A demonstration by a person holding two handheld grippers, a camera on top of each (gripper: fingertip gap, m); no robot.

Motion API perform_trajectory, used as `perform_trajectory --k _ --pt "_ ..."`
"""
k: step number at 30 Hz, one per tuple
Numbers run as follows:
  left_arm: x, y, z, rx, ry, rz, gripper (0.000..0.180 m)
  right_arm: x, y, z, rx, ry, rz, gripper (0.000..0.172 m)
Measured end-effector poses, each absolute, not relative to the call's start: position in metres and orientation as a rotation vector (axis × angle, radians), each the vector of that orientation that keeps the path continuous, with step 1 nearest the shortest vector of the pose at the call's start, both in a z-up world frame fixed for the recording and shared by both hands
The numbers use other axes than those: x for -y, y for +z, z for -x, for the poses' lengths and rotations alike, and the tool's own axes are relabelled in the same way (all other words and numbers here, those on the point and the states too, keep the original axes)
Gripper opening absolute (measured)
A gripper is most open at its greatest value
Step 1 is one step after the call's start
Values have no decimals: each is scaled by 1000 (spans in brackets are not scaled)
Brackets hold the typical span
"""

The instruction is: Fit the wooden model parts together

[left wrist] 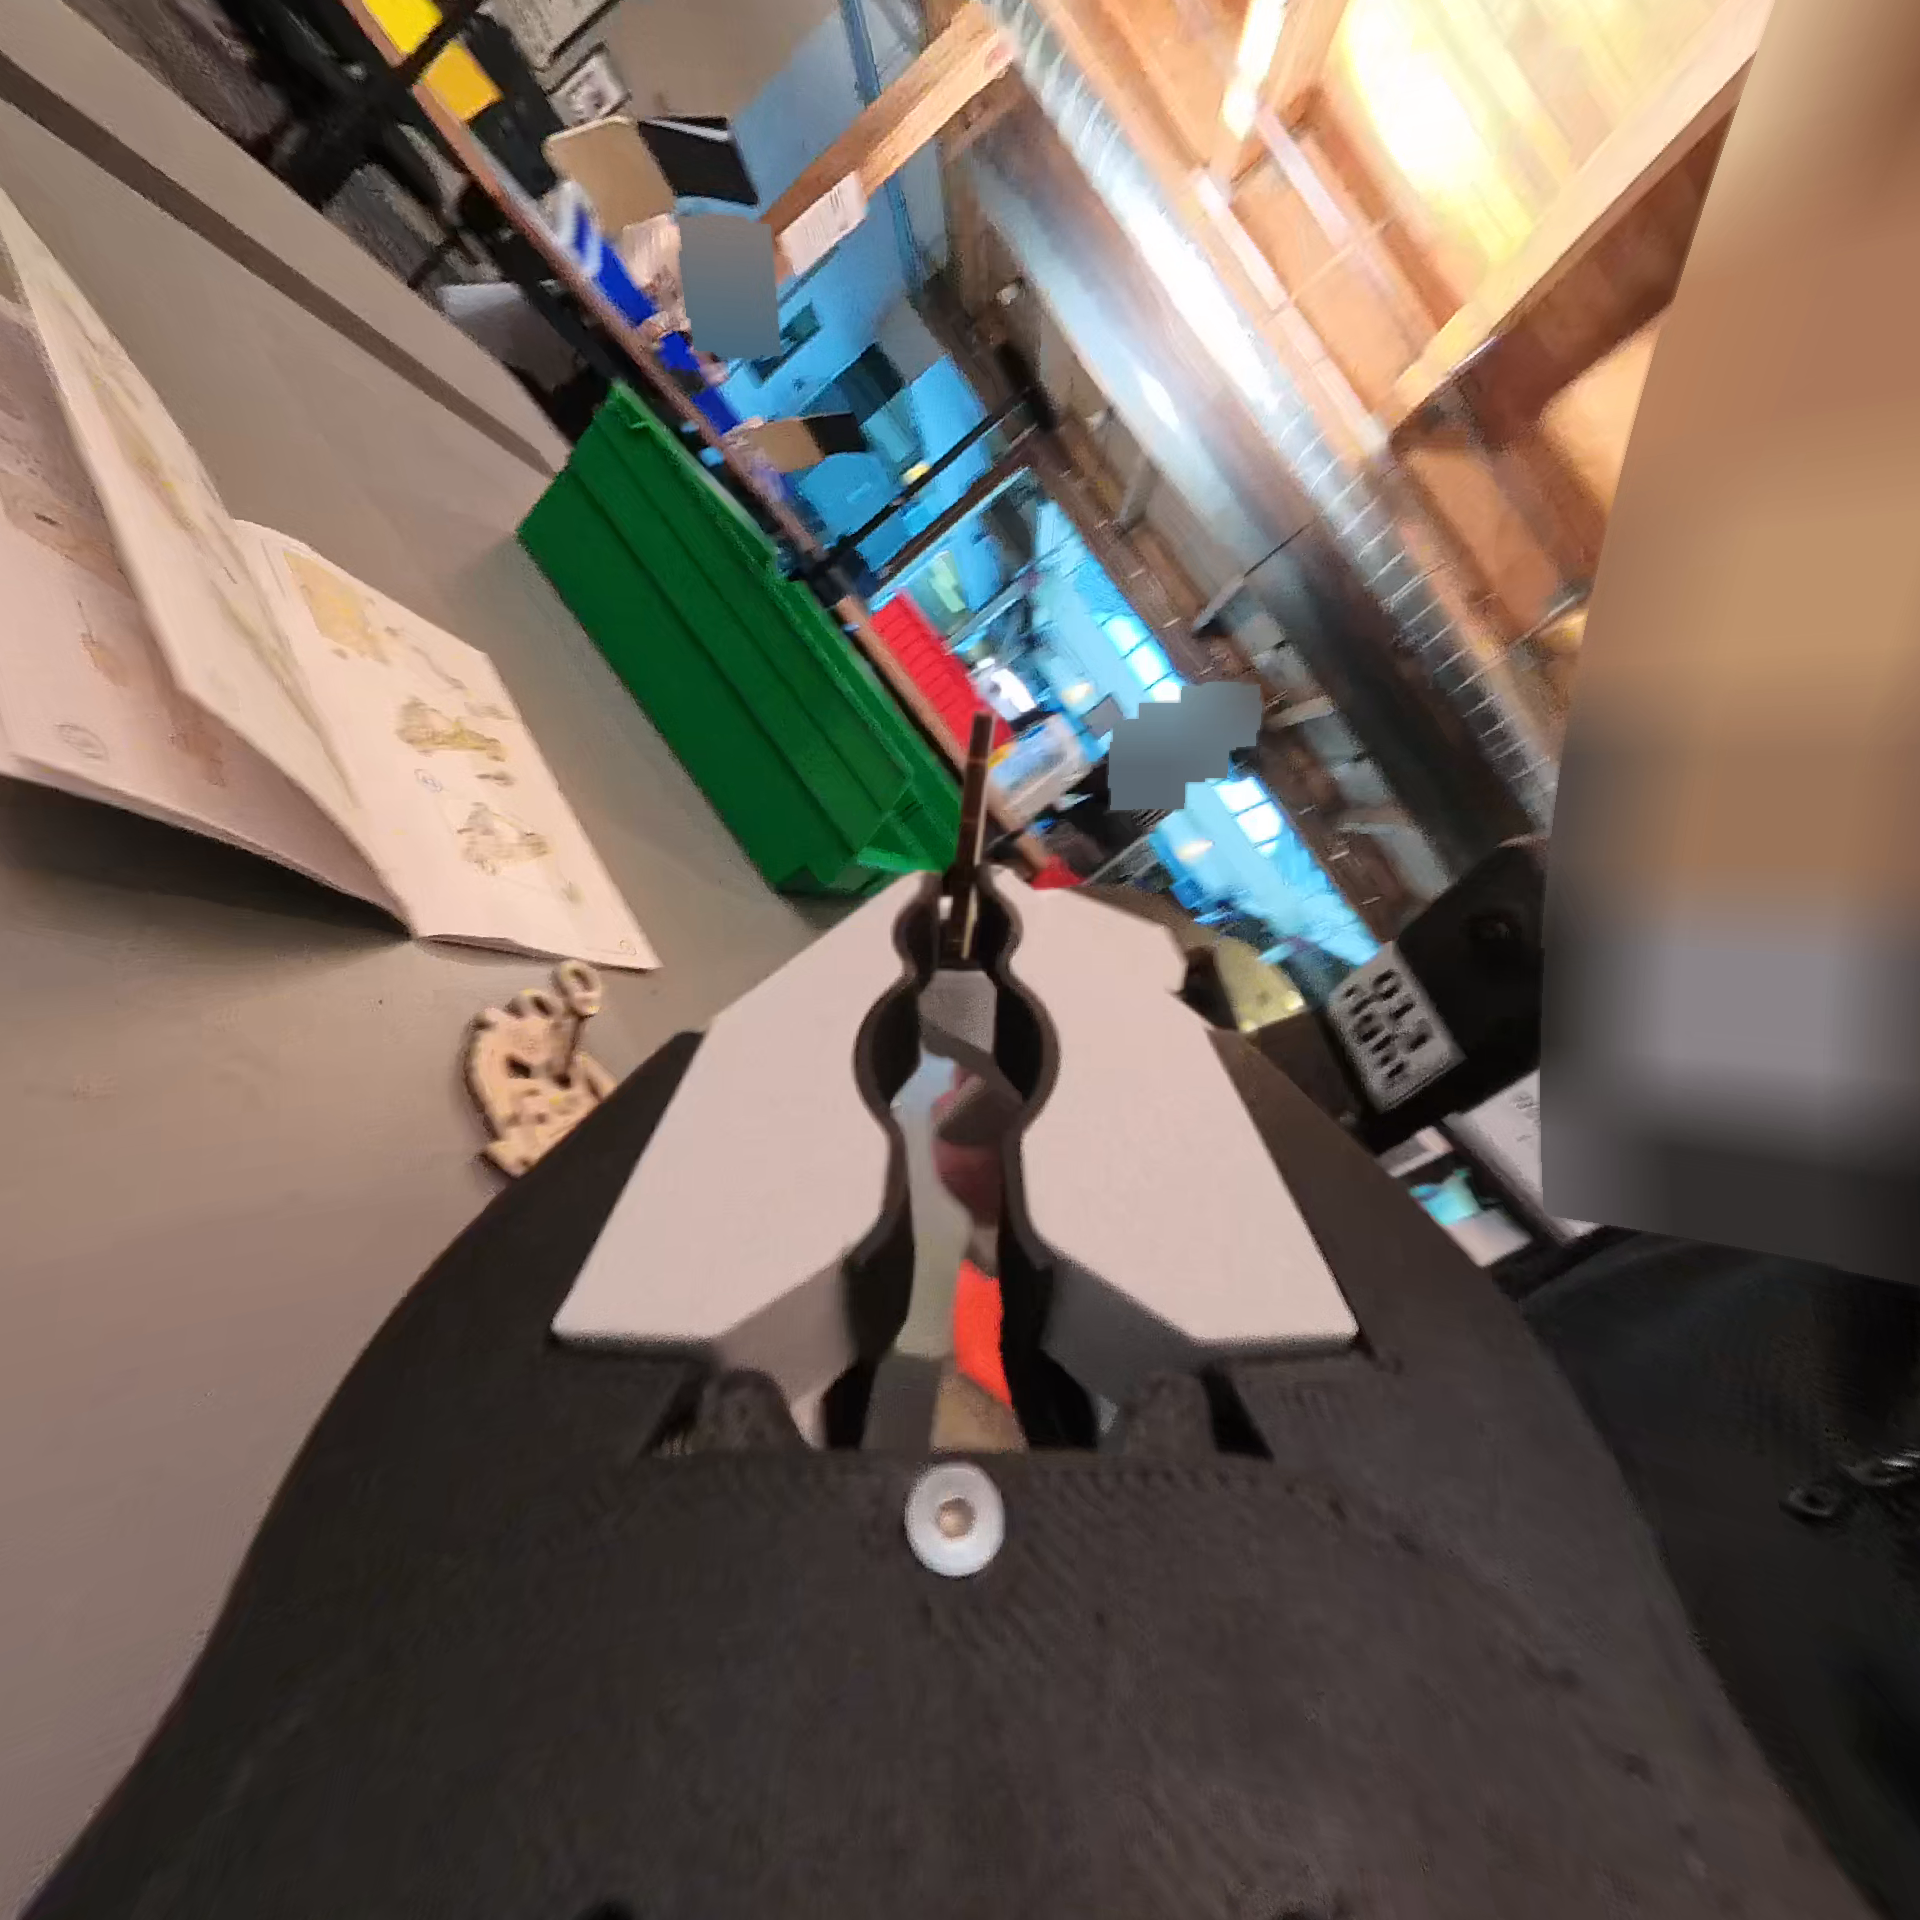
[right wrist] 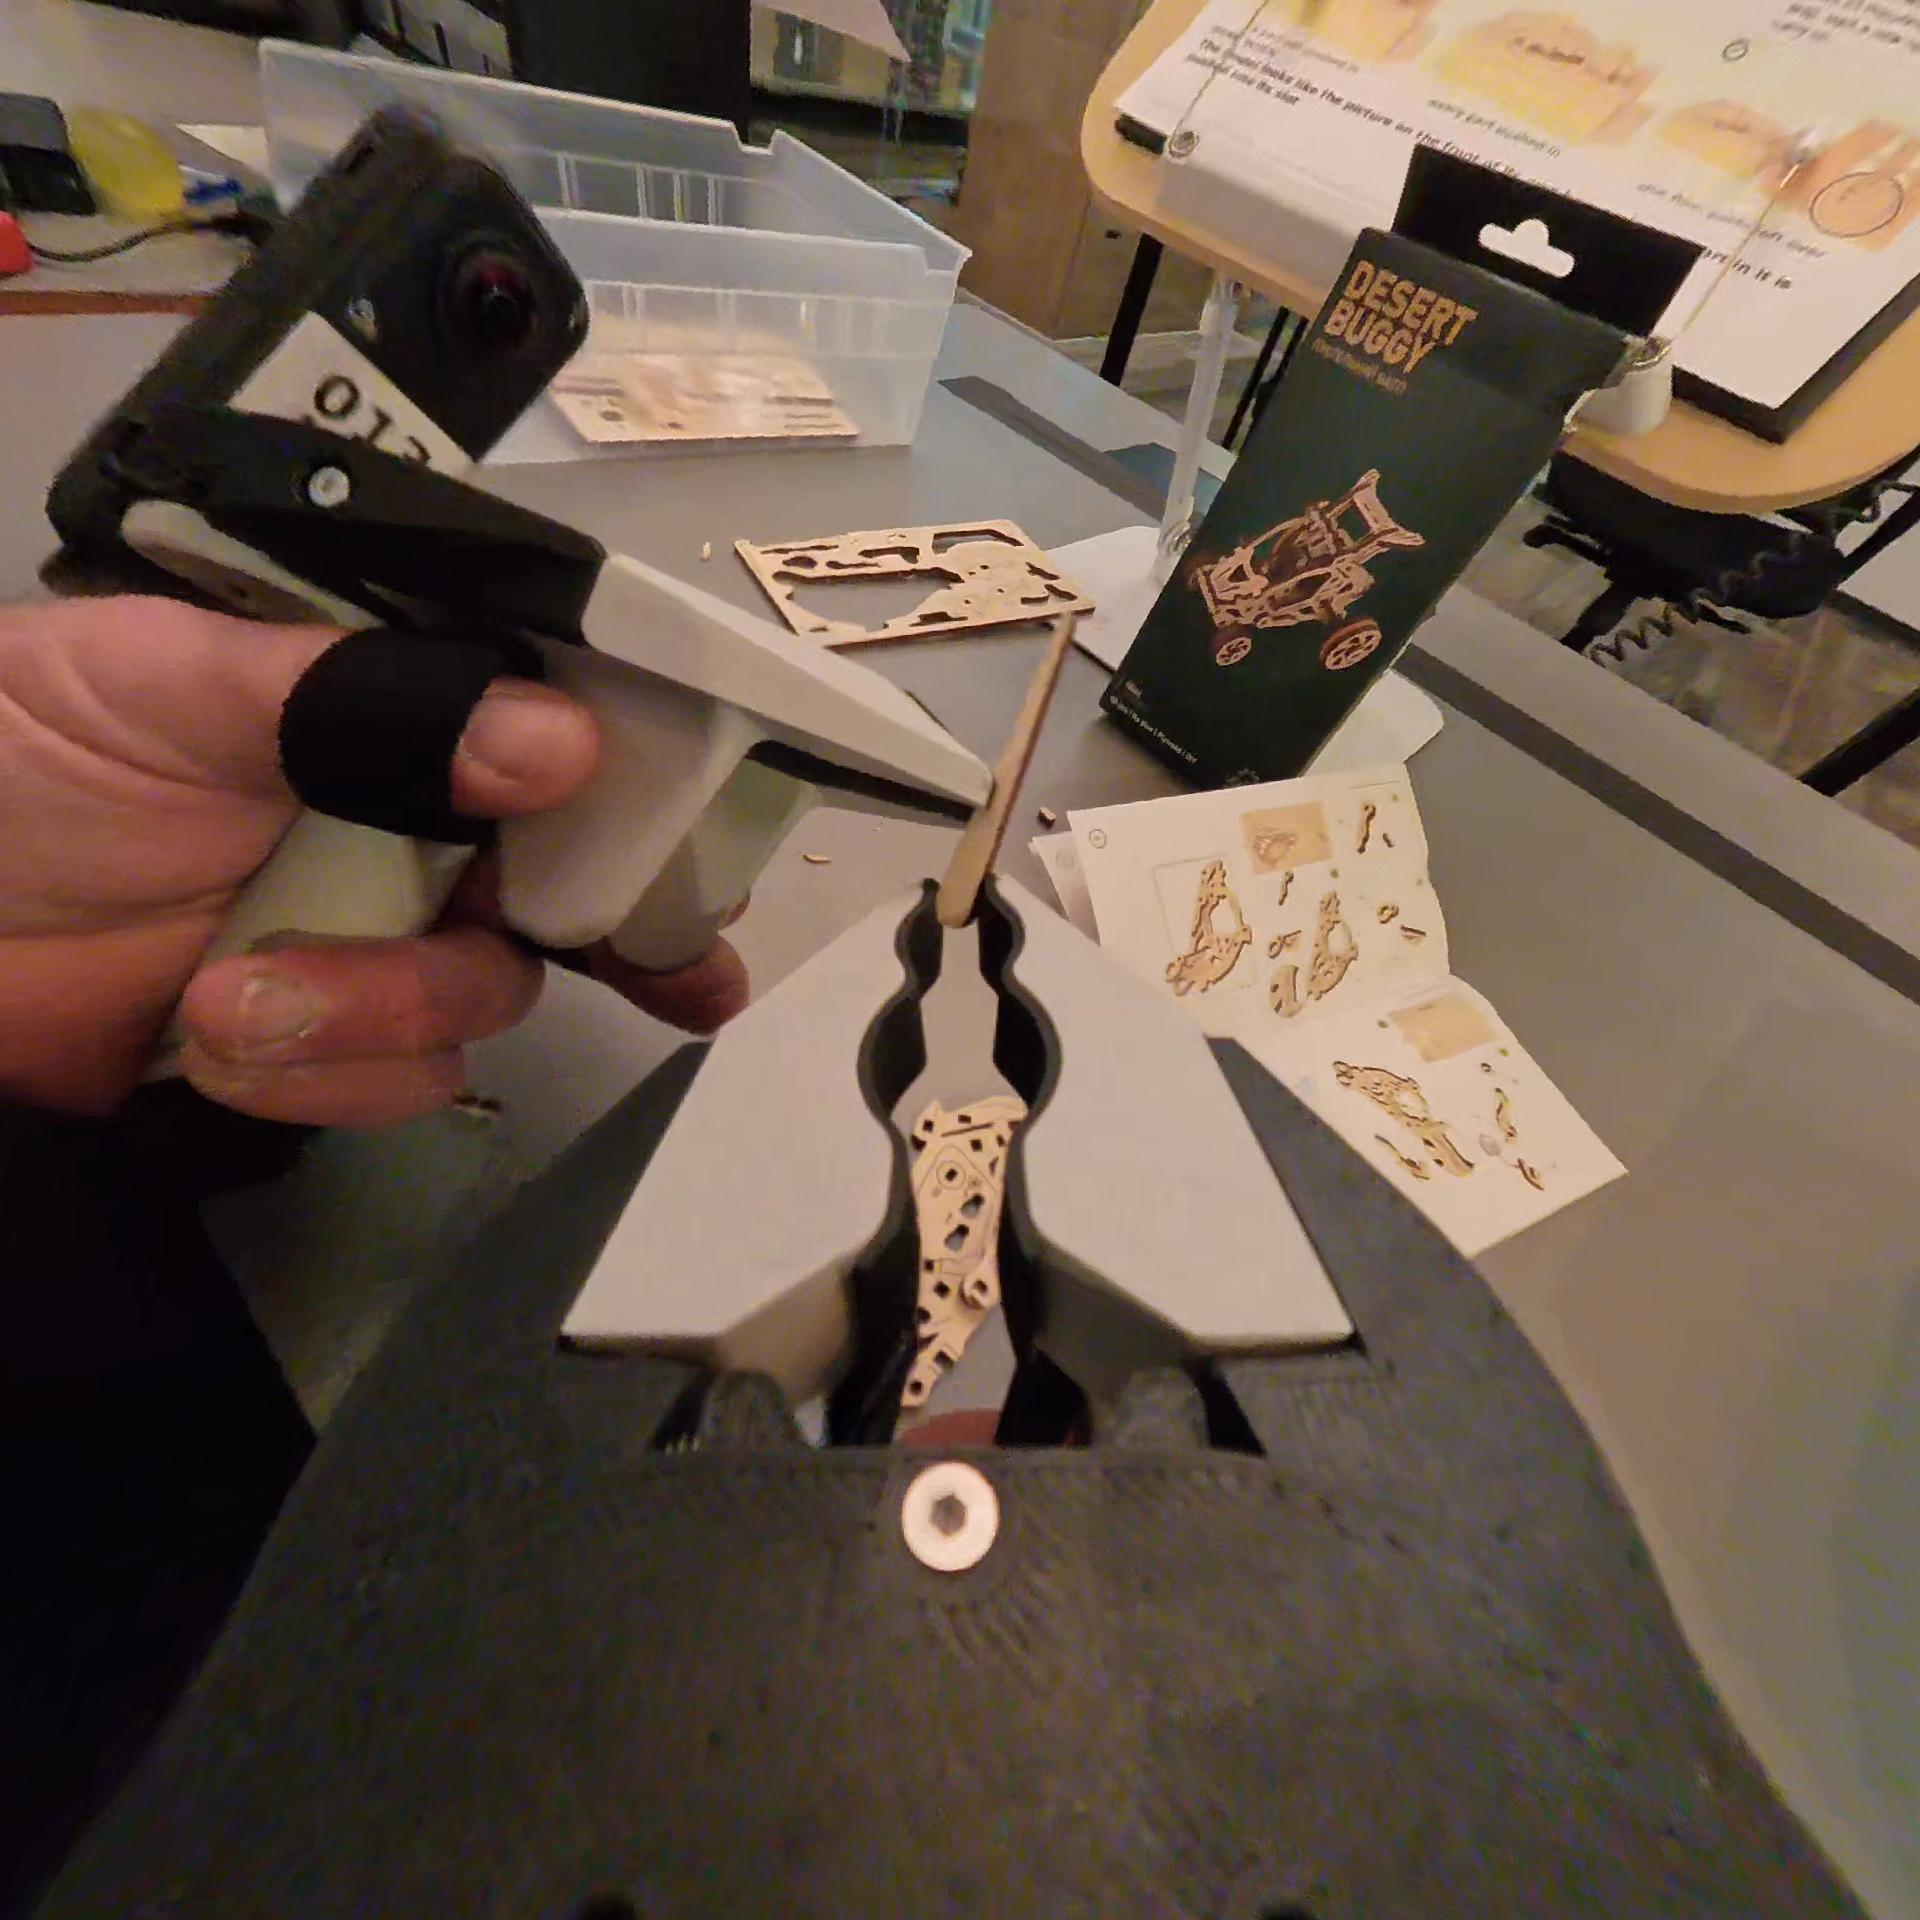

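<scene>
Between the two sets of grey fingertips, up off the grey tabletop (right wrist: 1558, 935), we find a thin pale wooden stick (right wrist: 1023, 748). Our left gripper (right wrist: 982, 795) pinches it about midway along its length, and its lower end sits in the tip notch of our right gripper (right wrist: 961, 909), whose fingers are drawn close on it. From the left wrist view the same stick shows dark and edge-on, rising out of the nearly closed tips.

We judge the build to be at an early to middle stage. A flat cut-out wooden piece (right wrist: 961, 1216) lies on the table beneath the right gripper, another small pale wooden assembly (left wrist: 535, 1070) lies beside the left one, and a punched-out plywood sheet (right wrist: 914, 577) lies near the dark green upright box (right wrist: 1340, 499). No finished model is in sight, and the stick is not yet fitted into anything.

Whether the right pads truly press the stick we cannot tell for certain. The left wrist view is tilted and blurred, and a large smeared patch covers its right side.
</scene>
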State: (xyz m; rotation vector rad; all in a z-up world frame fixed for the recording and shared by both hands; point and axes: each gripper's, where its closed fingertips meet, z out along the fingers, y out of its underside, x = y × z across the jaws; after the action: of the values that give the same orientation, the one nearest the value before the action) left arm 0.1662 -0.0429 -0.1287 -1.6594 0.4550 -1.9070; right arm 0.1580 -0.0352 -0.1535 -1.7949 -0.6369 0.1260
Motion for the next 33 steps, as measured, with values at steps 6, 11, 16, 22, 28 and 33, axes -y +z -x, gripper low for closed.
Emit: perform_trajectory --k 6,11,16,22,28,33 --pt "41 -131 -163 -699 -1742 1692 19 46 -161 -161 897 3 1787 3" --pt "49 -128 -166 -768 -1738 1679 2 49 -162 -163 914 0 1786 3" --pt "47 -127 -167 -661 -1815 1710 2 49 -153 -167 835 5 1741 11" --pt "50 -135 -173 -482 -2005 1788 2 55 -150 -169 910 -187 1634 5" --pt "59 -155 -181 -702 -1786 1861 20 72 -161 -185 901 -64 1763 4" --pt "62 -208 -185 -1390 -919 1816 32 87 -199 -225 1067 -152 1955 4"
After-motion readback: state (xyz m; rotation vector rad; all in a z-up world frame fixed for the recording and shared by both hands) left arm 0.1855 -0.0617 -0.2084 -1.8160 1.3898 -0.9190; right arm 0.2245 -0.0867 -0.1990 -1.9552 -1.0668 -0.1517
